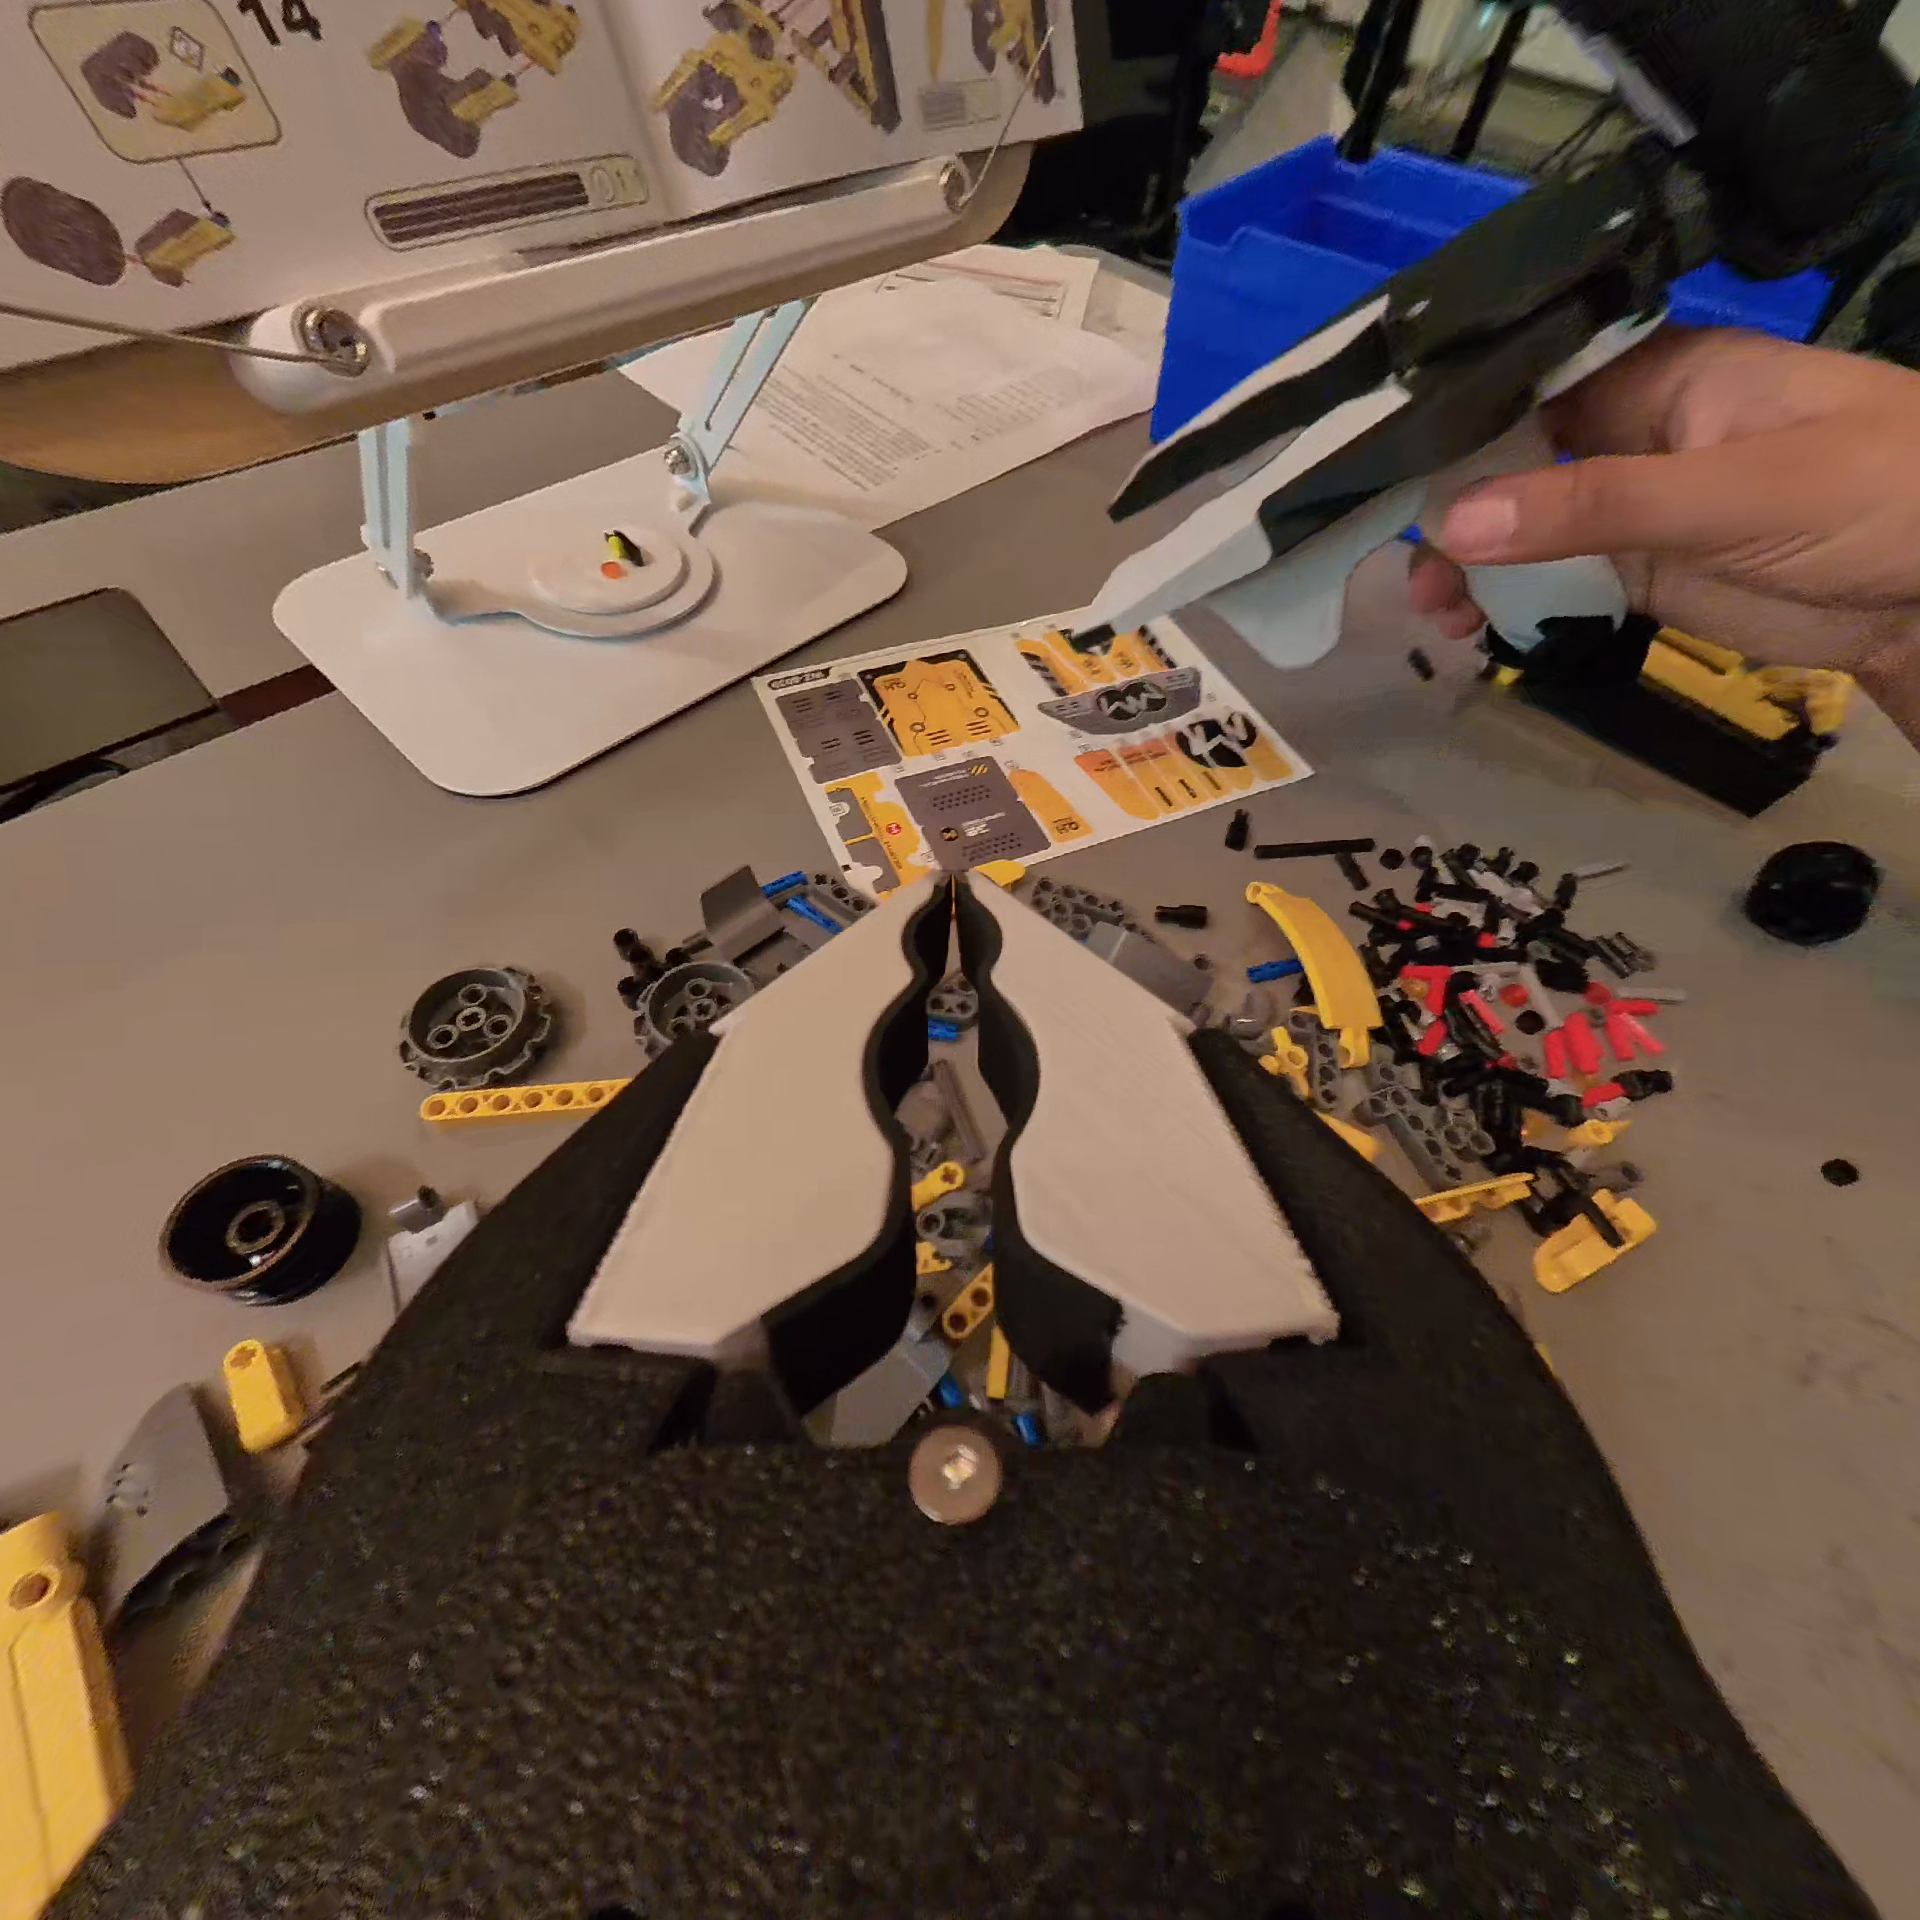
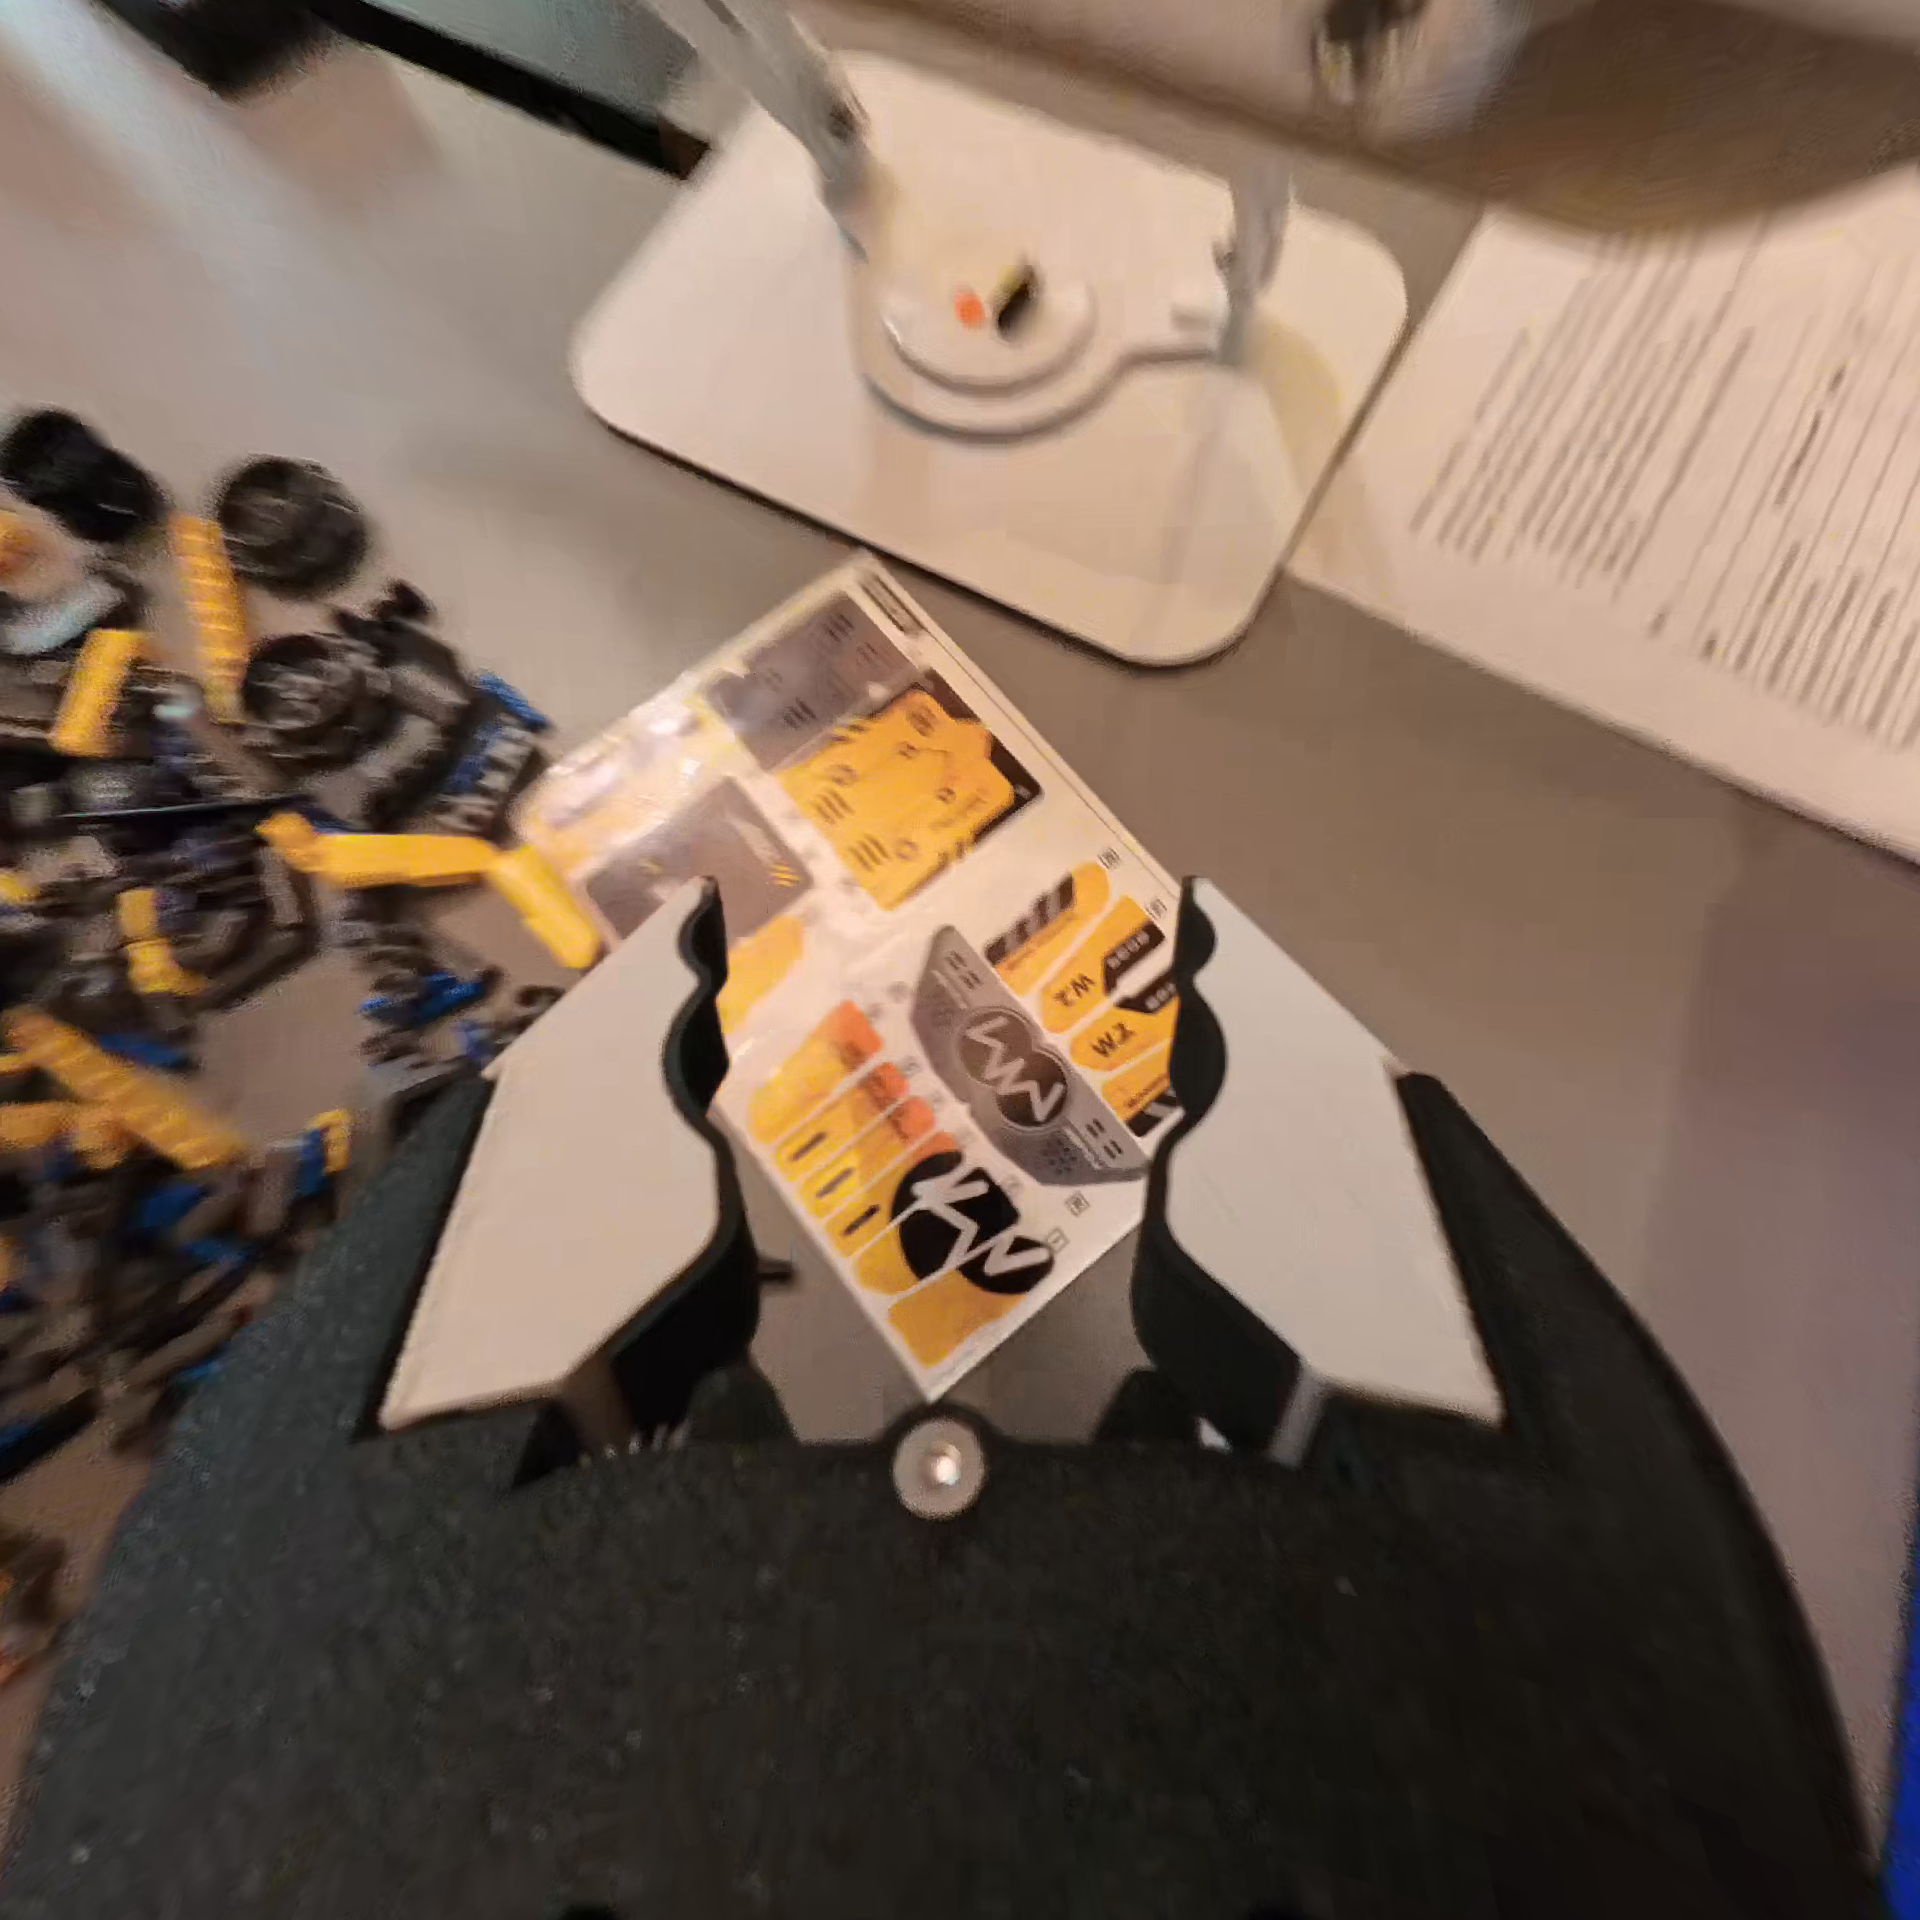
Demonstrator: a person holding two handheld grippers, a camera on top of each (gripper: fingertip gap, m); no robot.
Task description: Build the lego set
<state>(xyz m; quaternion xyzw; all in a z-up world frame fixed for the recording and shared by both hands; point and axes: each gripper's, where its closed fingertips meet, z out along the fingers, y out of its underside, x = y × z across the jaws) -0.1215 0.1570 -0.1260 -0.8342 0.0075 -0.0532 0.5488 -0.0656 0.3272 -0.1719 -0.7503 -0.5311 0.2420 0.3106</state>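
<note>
My left gripper is shut and empty, its tips just above the near edge of a sticker sheet with yellow, grey and black stickers. It hovers over a pile of small yellow, grey, black, red and blue building pieces. My right gripper is open and empty, low over the same sticker sheet, with the blurred pile of pieces to its left. It also shows in the left wrist view, held by a hand, tips at the sheet's far edge.
A white book stand holds an open instruction booklet. Printed papers and a blue bin lie behind. A yellow-and-black partly built model is at right. Black wheels lie apart.
</note>
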